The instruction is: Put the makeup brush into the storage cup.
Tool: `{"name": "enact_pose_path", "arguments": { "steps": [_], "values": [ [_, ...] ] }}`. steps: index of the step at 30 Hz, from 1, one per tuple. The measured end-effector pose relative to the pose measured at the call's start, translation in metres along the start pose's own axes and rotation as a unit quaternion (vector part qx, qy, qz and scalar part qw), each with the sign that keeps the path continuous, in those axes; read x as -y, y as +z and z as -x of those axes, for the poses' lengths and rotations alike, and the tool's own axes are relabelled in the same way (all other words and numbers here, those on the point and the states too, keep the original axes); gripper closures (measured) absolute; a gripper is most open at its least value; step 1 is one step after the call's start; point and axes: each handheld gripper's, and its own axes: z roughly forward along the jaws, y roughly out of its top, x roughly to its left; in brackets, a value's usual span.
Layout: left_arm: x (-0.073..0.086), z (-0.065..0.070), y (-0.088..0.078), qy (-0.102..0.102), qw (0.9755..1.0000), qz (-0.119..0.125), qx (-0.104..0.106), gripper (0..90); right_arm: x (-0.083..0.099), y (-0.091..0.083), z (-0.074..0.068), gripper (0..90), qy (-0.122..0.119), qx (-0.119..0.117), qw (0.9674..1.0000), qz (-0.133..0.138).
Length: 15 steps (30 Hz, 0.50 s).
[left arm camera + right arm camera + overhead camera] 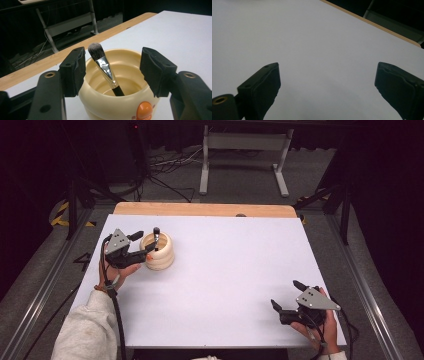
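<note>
From the high view, my left gripper [148,242] sits at the left side of the white tabletop [225,270], right up against a cream ribbed cup [159,252], with one jaw on the far side of it and the other at its near side. A makeup brush [156,239] stands in the cup, its dark tip rising above the rim. My right gripper [286,296] rests well apart, near the front right corner of the tabletop, with its jaws spread and nothing between them. In the left gripper view, the cup [117,92] is between my two black jaws, which stand apart on either side of its rim; the pads do not seem to press on it, so I am not holding it. The brush [106,71] leans inside the cup, bristles up, silver ferrule catching the light, handle down into the bottom. An orange mark [144,110] shows on the cup's near wall. In the right gripper view, my jaws stand wide open over bare white tabletop [317,45], whose wooden edge [372,23] runs across the upper right.
</note>
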Motion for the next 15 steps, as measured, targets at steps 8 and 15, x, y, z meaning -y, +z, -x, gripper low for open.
{"name": "enact_pose_path", "arguments": {
  "steps": [8, 15],
  "values": [
    [-0.0024, 0.0025, -0.0033, 0.001, 1.0, -0.006, -0.004, 28.2, -0.0001, -0.0005, 0.0001, 7.3, 0.0, 0.001, 1.0, 0.0],
    [-0.0072, 0.0085, -0.0062, 0.006, 0.9999, -0.012, -0.008, 14.8, -0.0004, -0.0011, 0.0005, 7.3, 0.001, 0.002, 1.0, 0.002]
  ]
}}
